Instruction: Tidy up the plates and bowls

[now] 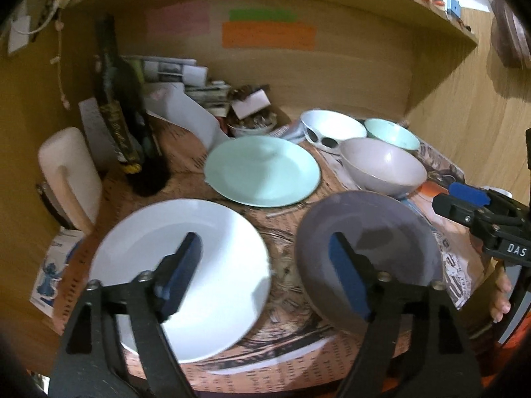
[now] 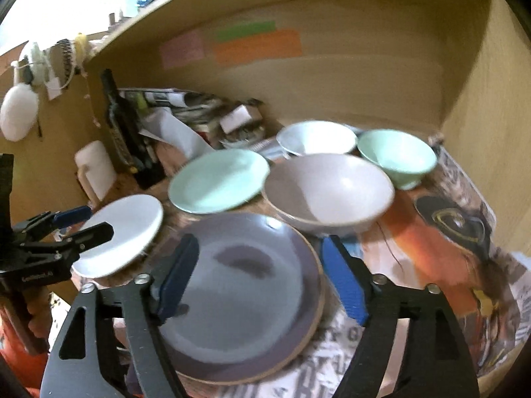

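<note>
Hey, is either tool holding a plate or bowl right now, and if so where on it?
Nothing is held. The left tool is open above the white plate and grey plate; the right tool is open over the grey plate.

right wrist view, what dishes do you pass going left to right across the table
white plate → mint plate → grey plate → grey bowl → mint bowl. The white bowl behind the grey bowl overlaps it sideways, so I left it out.

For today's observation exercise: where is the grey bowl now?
In both views, the grey bowl sits right of the mint plate, behind the grey plate.
</note>
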Demonstrator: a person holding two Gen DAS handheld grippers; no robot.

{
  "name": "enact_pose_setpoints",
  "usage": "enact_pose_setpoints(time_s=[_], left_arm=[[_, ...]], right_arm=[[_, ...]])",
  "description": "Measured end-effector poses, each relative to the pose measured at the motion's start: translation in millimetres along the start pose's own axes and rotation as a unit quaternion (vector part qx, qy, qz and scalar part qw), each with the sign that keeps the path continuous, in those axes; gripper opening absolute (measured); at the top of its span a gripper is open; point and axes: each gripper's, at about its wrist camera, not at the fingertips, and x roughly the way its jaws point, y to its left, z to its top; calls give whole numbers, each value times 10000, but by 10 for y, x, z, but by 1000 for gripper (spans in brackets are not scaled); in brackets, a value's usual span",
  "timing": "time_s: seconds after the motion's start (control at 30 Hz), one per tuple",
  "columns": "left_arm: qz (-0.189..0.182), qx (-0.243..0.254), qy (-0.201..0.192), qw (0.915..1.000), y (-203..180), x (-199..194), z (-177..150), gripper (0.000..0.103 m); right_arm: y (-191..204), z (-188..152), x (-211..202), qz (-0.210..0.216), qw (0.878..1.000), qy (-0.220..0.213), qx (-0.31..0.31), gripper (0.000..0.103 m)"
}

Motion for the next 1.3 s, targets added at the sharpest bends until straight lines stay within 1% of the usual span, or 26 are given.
enact_pose_setpoints(time_s=[0.03, 0.1, 0.2, 0.33, 0.47, 0.6, 0.83, 1.0, 1.03, 1.07, 1.1, 1.13, 1.17, 1.23, 1.3], left_arm=[[12, -7, -61, 10000, 43, -28, 0, 91], [98, -34, -188, 9998, 147, -87, 6, 92], [174, -110, -272, 9994, 306, -157, 1, 95], [274, -277, -292, 9988, 527, -197, -24, 97], [470, -392, -192, 9979, 783, -176, -73, 97], [606, -550, -10, 9966, 1055, -115, -154, 97], [680, -871, 338, 9933, 1462, 6, -349, 97], [679, -894, 432, 9927, 1590, 63, -463, 97], [660, -903, 446, 9927, 1604, 68, -475, 96], [635, -918, 465, 9927, 1619, 76, -485, 92], [607, -923, 504, 9926, 1633, 88, -496, 85], [571, -937, 564, 9924, 1653, 110, -502, 82], [532, -962, 614, 9920, 1673, 126, -513, 77], [451, -1052, 690, 9910, 1718, 157, -532, 72], [370, -1127, 791, 9898, 1764, 188, -554, 61]], right_arm=[[38, 19, 15, 33, 10000, -24, -16, 86], [135, 60, 44, 145, 9999, -58, -65, 86], [301, 113, 127, 264, 9994, -13, -213, 86], [523, 167, 276, 450, 9984, 91, -334, 86], [749, 205, 458, 614, 9970, 222, -425, 86], [913, 215, 622, 671, 9957, 376, -513, 86], [1115, 192, 924, 750, 9928, 773, -519, 86], [1223, 187, 1110, 676, 9893, 1096, -688, 85], [1239, 185, 1138, 671, 9884, 1153, -724, 80], [1254, 182, 1168, 657, 9876, 1212, -751, 77], [1272, 173, 1203, 648, 9863, 1300, -785, 71], [1284, 163, 1237, 655, 9850, 1383, -803, 64], [1292, 149, 1270, 663, 9837, 1462, -805, 61], [1302, 116, 1339, 672, 9813, 1622, -787, 53], [1304, 85, 1398, 663, 9791, 1768, -755, 48]])
